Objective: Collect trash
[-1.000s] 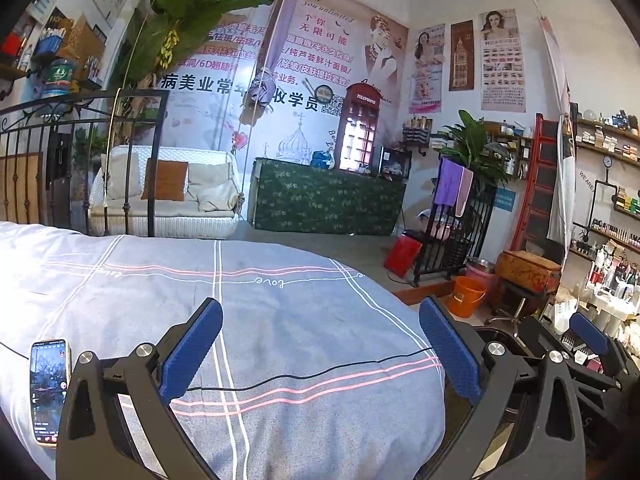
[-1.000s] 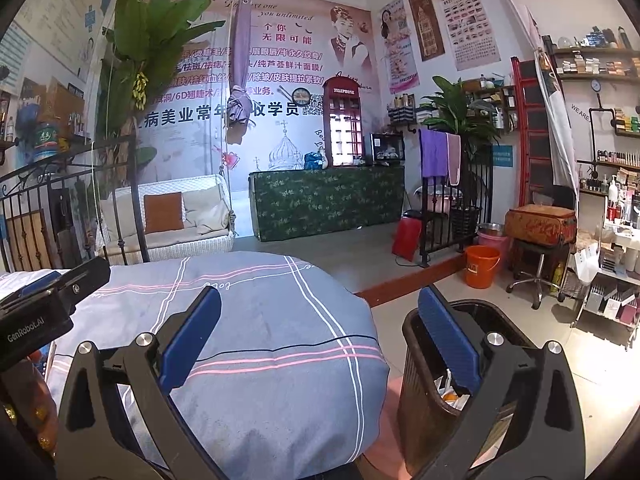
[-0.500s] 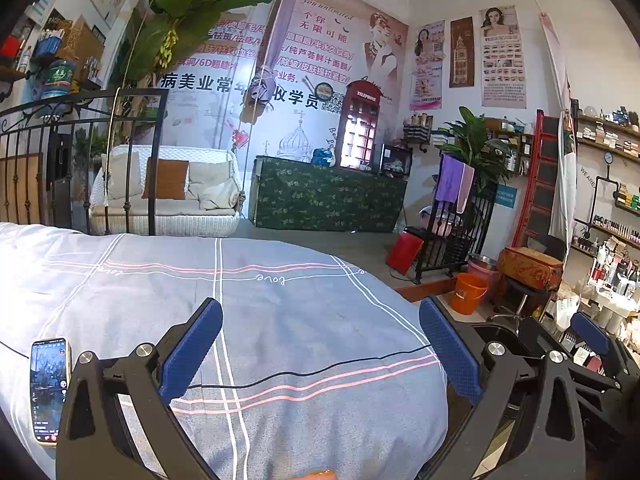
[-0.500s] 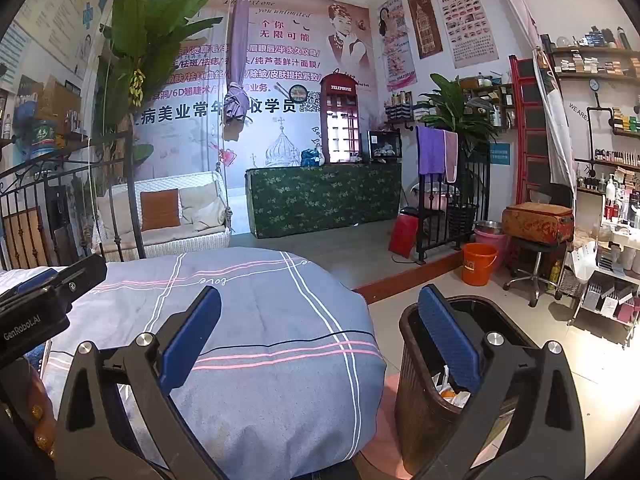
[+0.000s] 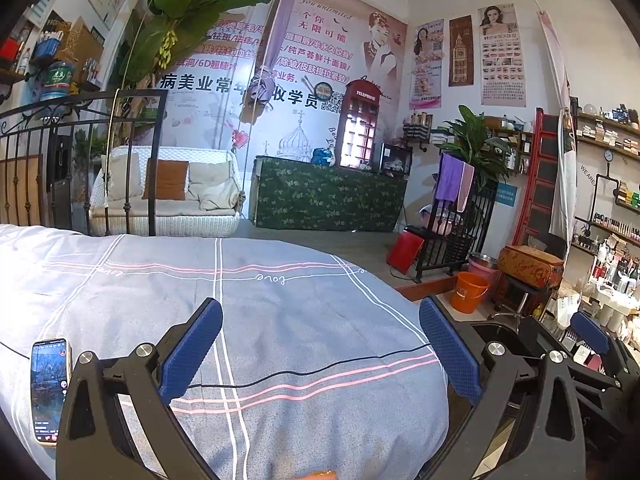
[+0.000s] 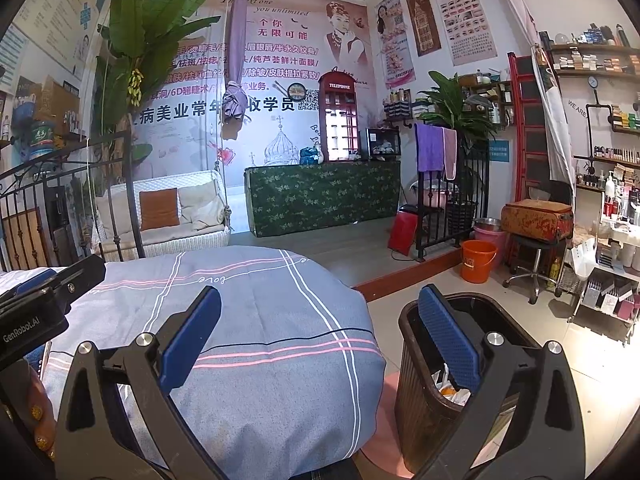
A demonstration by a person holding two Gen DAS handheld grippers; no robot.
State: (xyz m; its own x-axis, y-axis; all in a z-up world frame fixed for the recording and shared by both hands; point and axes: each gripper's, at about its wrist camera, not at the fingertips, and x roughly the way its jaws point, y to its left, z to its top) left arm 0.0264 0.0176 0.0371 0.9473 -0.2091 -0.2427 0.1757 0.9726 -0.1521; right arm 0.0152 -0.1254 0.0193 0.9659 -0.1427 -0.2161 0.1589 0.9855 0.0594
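Observation:
A dark brown trash bin stands on the floor to the right of the bed, with paper scraps inside. My right gripper is open and empty, its right finger over the bin's mouth and its left finger over the bed corner. My left gripper is open and empty, held over the blue-grey bedspread. The right gripper also shows at the right edge of the left wrist view. No loose trash shows on the bedspread.
A lit phone lies on the bedspread at the left, with a thin black cable running across the cover. An orange bucket, a stool and stocked shelves stand at the right. An iron bed rail is behind the bed.
Both views have shifted only slightly; the right gripper has drifted a little higher over the bin. Both grippers stay open and empty.

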